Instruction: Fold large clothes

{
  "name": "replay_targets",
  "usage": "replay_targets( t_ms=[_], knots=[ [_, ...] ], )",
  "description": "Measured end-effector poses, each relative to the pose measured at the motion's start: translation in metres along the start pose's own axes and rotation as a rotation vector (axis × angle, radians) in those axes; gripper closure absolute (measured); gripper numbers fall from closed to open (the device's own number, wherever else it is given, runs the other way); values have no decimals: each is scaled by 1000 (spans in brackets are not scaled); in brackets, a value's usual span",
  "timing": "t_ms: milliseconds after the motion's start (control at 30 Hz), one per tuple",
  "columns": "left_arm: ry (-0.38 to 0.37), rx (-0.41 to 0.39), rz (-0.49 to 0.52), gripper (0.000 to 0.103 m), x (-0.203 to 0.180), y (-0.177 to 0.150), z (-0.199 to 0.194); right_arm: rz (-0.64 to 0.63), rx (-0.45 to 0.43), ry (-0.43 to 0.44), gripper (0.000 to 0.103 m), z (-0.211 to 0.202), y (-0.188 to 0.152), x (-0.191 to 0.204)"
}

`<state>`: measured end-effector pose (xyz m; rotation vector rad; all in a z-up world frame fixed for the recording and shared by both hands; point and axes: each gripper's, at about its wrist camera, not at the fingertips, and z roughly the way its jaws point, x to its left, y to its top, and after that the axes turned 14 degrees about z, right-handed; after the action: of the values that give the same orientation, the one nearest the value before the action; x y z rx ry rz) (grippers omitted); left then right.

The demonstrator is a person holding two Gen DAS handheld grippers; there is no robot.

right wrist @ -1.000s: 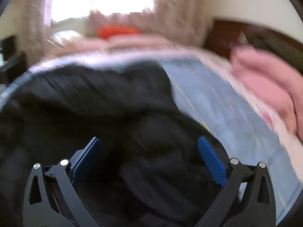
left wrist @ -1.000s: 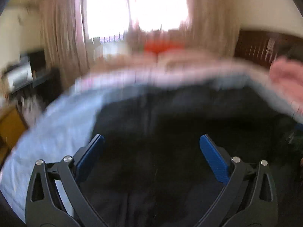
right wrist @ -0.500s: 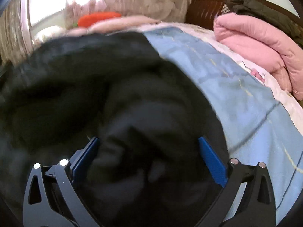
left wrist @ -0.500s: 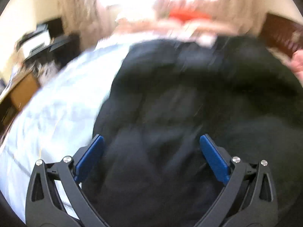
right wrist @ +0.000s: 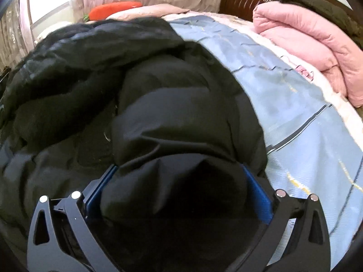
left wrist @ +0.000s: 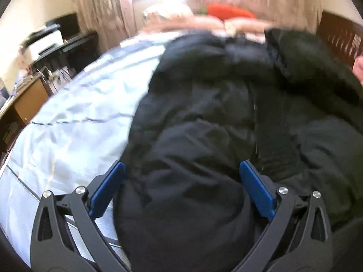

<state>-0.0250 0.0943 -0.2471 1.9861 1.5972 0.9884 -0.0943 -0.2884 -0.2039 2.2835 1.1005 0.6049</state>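
While both stay spread, each hand-held gripper (left wrist: 181, 185) (right wrist: 179, 188) has sunk closer onto the black coat (left wrist: 204, 124).

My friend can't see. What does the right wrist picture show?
A puffy black jacket bulges between the wide-open right gripper fingers, on a blue bedspread. A folded pink quilt lies at the upper right.
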Motion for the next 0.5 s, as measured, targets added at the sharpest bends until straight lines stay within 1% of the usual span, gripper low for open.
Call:
replay_targets(
  t_ms=[33, 67, 100, 167, 200, 233, 267, 300, 333, 367, 400, 433, 467, 500],
  knots=[
    [-20, 49, -3, 2, 0, -2, 13, -18, -3, -13, 1, 6, -6, -1],
    [-53, 89, -11, 2, 2, -2, 24, -24, 10, -7, 1, 13, -10, -1],
    [-87, 100, -39, 2, 10, 1, 31, -22, 19, -3, 1, 16, -10, -1],
    [-81, 99, -62, 2, 12, 3, 26, -24, 32, -8, 1, 16, -6, 0],
    [-39, 85, -59, 2, 10, 6, 16, -23, 32, -6, 1, 17, -7, -1],
    [12, 39, -65, 2, 7, 14, 2, -17, 27, 4, 1, 16, -8, -3],
    [17, -12, -77, 2, 1, 25, -12, -11, 24, 13, 1, 16, -8, -4],
    [-21, -137, -110, 2, -5, 49, -37, -9, 26, 16, 1, 16, -8, -4],
    [-45, -216, -135, 2, -5, 64, -48, -9, 32, 17, 1, 17, -8, -4],
    [-79, -316, -163, 2, -11, 83, -63, -13, 35, 12, 1, 18, -7, -3],
    [-138, -433, -171, 2, -20, 109, -77, -19, 34, 5, 1, 19, -6, -2],
    [-167, -500, -144, 2, -34, 140, -83, -22, 32, 0, 1, 17, -9, 1],
    [-183, -490, -92, 2, -52, 173, -77, -24, 31, -2, 1, 18, -8, 0],
    [-215, -440, -40, 2, -72, 199, -64, -26, 30, -5, 1, 17, -10, 1]
  ],
)
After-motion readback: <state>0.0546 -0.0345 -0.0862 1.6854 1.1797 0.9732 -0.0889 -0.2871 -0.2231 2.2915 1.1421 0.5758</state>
